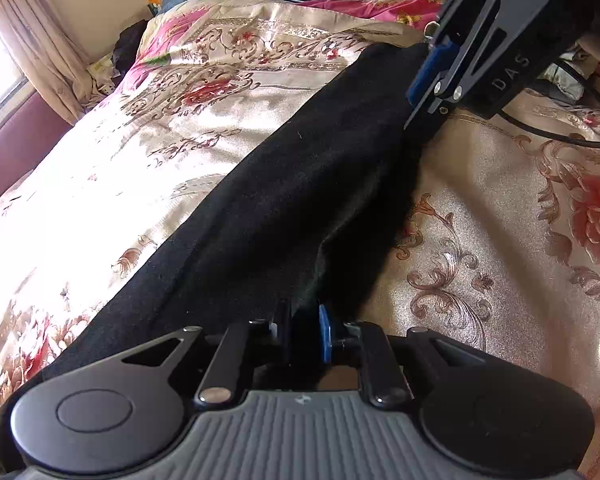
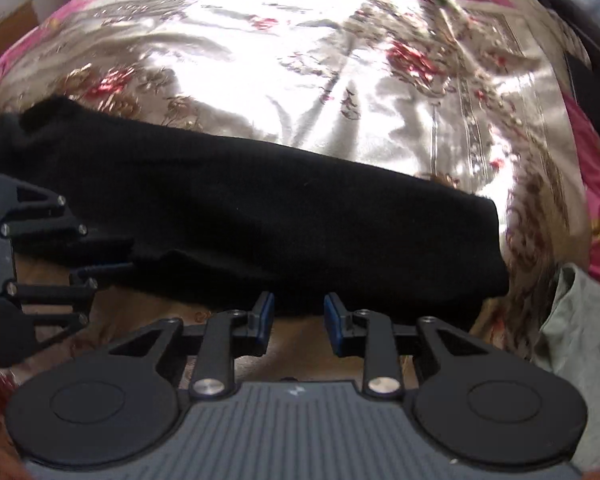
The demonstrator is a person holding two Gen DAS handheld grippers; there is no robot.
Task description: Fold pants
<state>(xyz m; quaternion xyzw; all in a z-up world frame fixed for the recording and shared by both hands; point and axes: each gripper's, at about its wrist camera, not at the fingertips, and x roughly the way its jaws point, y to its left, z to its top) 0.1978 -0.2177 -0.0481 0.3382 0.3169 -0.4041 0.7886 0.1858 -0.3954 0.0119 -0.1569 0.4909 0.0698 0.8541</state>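
Observation:
Black pants point(image 1: 300, 184) lie as one long folded strip across the bed, their far end reaching to the top right of the left wrist view. My left gripper point(image 1: 306, 330) is shut on a bunched edge of the pants, and the cloth rises into its jaws. In the right wrist view the pants point(image 2: 280, 220) run left to right, with the left gripper point(image 2: 100, 252) pinching their left end. My right gripper point(image 2: 299, 316) stands open at the pants' near edge, bedcover showing between its blue pads point(image 2: 265, 316). The right gripper point(image 1: 414, 108) hangs over the strip's far end.
A shiny floral bedcover point(image 1: 180, 120) covers the whole bed. A grey garment point(image 2: 580, 320) lies to the right of the pants. A black cable point(image 1: 560, 136) trails behind the right gripper. Dark clothes point(image 1: 128, 48) and a curtain point(image 1: 40, 40) are at the far left.

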